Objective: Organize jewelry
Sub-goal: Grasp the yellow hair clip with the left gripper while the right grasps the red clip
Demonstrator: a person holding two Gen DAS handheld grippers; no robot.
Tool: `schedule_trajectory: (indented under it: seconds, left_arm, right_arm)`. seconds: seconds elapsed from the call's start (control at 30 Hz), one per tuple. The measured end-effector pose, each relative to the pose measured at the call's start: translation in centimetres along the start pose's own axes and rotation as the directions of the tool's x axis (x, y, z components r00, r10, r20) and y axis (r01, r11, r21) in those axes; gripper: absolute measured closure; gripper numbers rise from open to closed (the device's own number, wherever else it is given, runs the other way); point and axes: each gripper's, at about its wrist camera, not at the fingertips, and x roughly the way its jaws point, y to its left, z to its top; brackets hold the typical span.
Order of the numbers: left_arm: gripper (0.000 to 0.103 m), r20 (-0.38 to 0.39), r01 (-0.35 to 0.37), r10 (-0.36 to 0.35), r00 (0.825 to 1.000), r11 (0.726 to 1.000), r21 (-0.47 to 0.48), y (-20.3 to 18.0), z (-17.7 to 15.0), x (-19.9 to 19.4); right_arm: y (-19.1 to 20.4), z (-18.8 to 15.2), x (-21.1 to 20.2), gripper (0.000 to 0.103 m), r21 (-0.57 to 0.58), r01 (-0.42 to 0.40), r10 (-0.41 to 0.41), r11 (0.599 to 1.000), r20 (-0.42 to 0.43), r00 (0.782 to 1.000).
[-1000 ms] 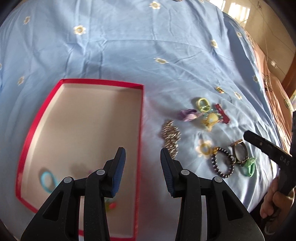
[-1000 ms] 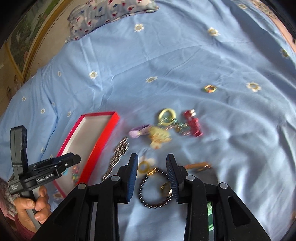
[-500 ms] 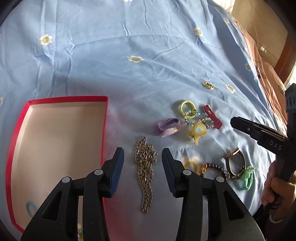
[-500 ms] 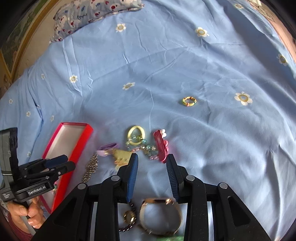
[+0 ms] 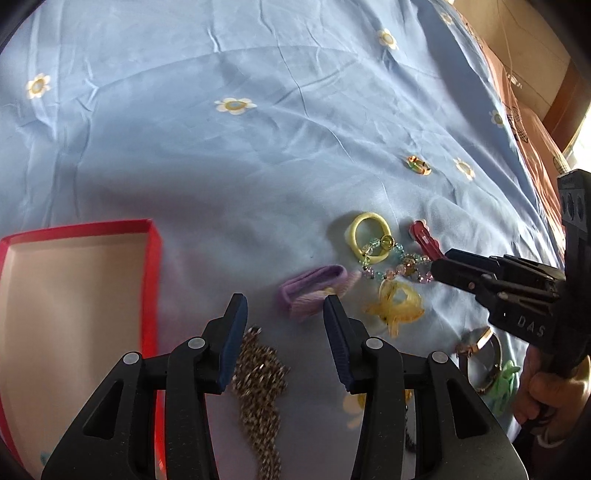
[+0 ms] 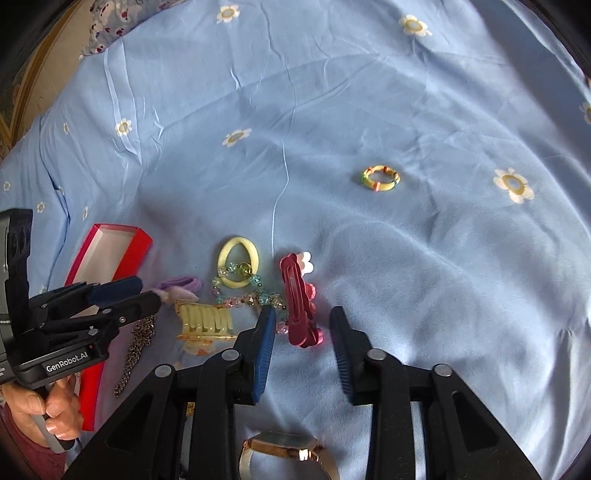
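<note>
Jewelry lies on a blue flowered sheet. My left gripper (image 5: 283, 306) is open and empty, above a gold chain (image 5: 260, 373), with a purple hair tie (image 5: 314, 286) just ahead. My right gripper (image 6: 301, 321) is open and empty, with the near end of a red hair clip (image 6: 297, 302) between its fingertips. A yellow hair tie (image 6: 238, 262), a bead bracelet (image 6: 251, 297) and a yellow claw clip (image 6: 205, 319) lie to the left of the clip. The red box (image 5: 149, 258) lies at the left.
A small multicoloured ring (image 6: 380, 178) lies apart, farther out on the sheet. A rose-gold watch (image 6: 288, 454) sits under my right gripper, with a green clip (image 5: 504, 384) beside it. A patterned pillow (image 6: 122, 18) lies at the far left edge of the bed.
My left gripper moved right, from over the box to over the gold chain. My right gripper moved forward past the dark bead bracelet and watch to the red hair clip. Both stayed open.
</note>
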Motion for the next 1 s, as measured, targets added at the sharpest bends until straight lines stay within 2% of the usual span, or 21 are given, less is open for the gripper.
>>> schedule_trajectory:
  seconds: [0.1, 0.17, 0.2, 0.27, 0.63, 0.7, 0.77, 0.87, 1.0]
  left_arm:
    - [0.064, -0.013, 0.0, 0.0, 1.0, 1.0, 0.003, -0.3, 0.1, 0.9]
    - [0.086, -0.022, 0.017, -0.017, 1.0, 1.0, 0.0, -0.2, 0.0, 1.4]
    - [0.088, -0.023, 0.022, -0.022, 1.0, 1.0, -0.002, -0.2, 0.0, 1.5]
    - [0.103, -0.016, 0.033, -0.033, 0.999, 0.999, -0.004, -0.1, 0.0, 1.4]
    - [0.103, 0.037, 0.082, -0.08, 0.996, 0.995, -0.057, 1.5, -1.1, -1.9]
    - [0.101, 0.029, 0.13, -0.128, 0.991, 0.989, -0.072, 1.3, -1.0, -2.1]
    - [0.085, 0.033, 0.144, -0.142, 0.989, 0.987, -0.064, 0.7, -0.8, -2.3]
    - [0.069, 0.04, 0.145, -0.143, 0.989, 0.989, -0.028, -1.1, -0.5, -2.3]
    - [0.062, 0.015, 0.139, -0.139, 0.99, 0.99, 0.009, -3.5, -0.4, -0.8]
  right_arm:
    - [0.2, -0.1, 0.4, 0.082, -0.018, 0.002, -0.002, 1.0, -0.009, 1.0]
    - [0.4, -0.1, 0.5, 0.084, -0.026, 0.001, -0.001, 1.0, -0.008, 1.0]
    - [0.5, -0.2, 0.4, 0.084, -0.032, 0.002, -0.003, 0.999, -0.006, 1.0]
    - [0.7, -0.3, 0.4, 0.084, -0.037, -0.002, 0.002, 0.999, -0.005, 1.0]
    - [3.1, -1.3, -1.0, 0.084, -0.047, -0.06, 0.061, 0.997, 0.023, 0.998]
    - [3.3, -1.5, -1.6, 0.084, -0.046, -0.049, 0.051, 0.998, 0.042, 0.998]
    - [3.1, -1.5, -2.1, 0.084, -0.035, -0.043, 0.045, 0.998, 0.056, 0.997]
    - [2.2, -1.6, -3.4, 0.084, -0.017, -0.017, 0.018, 1.0, 0.085, 0.996]
    - [0.2, -1.9, -4.6, 0.084, 0.034, -0.011, 0.007, 0.999, 0.101, 0.995]
